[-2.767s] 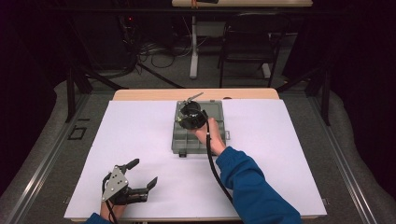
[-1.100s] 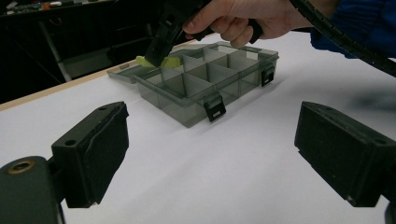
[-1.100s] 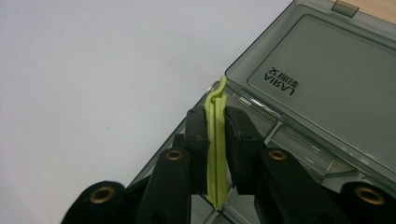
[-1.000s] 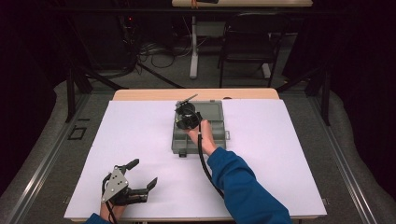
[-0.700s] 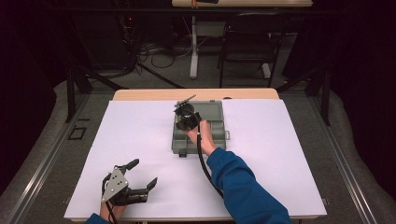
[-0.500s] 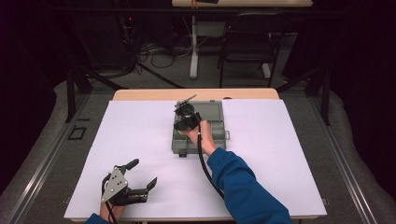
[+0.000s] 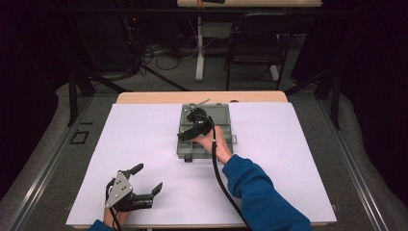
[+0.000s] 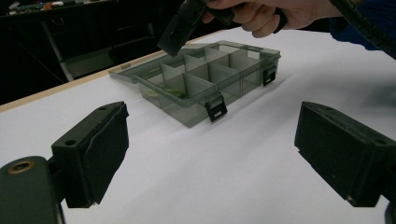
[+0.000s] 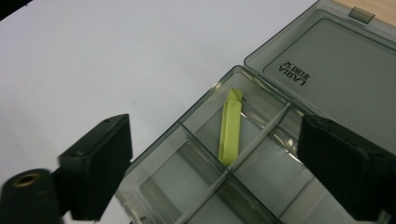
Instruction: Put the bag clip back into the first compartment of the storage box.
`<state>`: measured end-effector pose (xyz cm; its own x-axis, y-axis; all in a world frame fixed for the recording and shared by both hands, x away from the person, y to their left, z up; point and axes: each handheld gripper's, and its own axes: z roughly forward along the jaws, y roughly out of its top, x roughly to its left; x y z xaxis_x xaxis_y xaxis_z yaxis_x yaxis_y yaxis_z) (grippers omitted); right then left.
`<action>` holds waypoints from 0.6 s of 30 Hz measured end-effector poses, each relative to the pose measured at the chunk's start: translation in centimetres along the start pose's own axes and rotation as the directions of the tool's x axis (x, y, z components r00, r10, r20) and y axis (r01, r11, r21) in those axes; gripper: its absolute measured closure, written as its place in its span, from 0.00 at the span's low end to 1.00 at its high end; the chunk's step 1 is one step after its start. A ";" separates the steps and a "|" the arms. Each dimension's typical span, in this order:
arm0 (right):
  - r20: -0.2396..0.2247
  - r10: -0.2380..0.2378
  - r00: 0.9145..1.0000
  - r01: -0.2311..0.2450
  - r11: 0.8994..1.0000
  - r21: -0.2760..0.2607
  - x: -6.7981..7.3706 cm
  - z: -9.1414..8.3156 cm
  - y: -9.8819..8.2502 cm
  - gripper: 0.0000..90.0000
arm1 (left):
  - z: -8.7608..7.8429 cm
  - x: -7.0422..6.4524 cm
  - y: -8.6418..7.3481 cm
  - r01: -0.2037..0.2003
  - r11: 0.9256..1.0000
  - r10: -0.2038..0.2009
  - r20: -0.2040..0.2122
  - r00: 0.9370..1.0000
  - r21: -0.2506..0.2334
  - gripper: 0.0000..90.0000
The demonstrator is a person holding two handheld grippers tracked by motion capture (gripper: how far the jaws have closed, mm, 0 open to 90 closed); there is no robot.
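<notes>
Now my right tongs (image 9: 219, 172) have just been opening wide and hold nothing. Below them, between the jaws, the yellow-green strip (image 9: 230, 133) lies in a corner slot of the grey box (image 7: 184, 144). I think the drop is done. Next I lift away. My left tongs (image 8: 215, 158) rest open and empty on the white surface (image 7: 298, 159).

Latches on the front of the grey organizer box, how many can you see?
2. One black latch hangs on the box's front wall nearer the left gripper's camera; the second latch is farther along that wall, below the person's hand. Others may be hidden.
</notes>
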<state>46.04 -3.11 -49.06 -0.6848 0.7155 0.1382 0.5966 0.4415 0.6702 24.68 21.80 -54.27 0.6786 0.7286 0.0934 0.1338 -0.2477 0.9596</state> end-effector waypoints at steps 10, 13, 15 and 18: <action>-0.036 -0.035 0.999 0.035 0.999 -0.025 0.4 -1.9 -1.5 0.00 | -0.7 0.0 -0.2 0.008 1.000 -0.008 -0.016 1.000 -0.004 0.11; -0.042 -0.048 0.998 0.047 0.998 -0.036 0.5 -2.8 -2.0 0.00 | -0.7 0.0 -0.2 0.009 1.000 -0.009 -0.016 1.000 -0.002 0.11; -0.040 -0.067 0.997 0.065 0.997 -0.052 0.6 -3.8 -2.4 0.00 | -0.6 0.0 -0.2 0.006 1.000 -0.006 -0.013 1.000 0.001 0.11; -0.037 -0.073 0.997 0.071 0.996 -0.063 0.6 -4.6 -2.8 0.00 | -0.7 0.0 -0.3 0.008 1.000 -0.008 -0.013 1.000 0.000 0.11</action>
<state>42.03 -6.42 -47.52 -0.7419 0.6604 0.1158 0.5190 0.4563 0.7227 24.17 22.33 -54.34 0.6678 0.7389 0.0894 0.1391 -0.2419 0.9603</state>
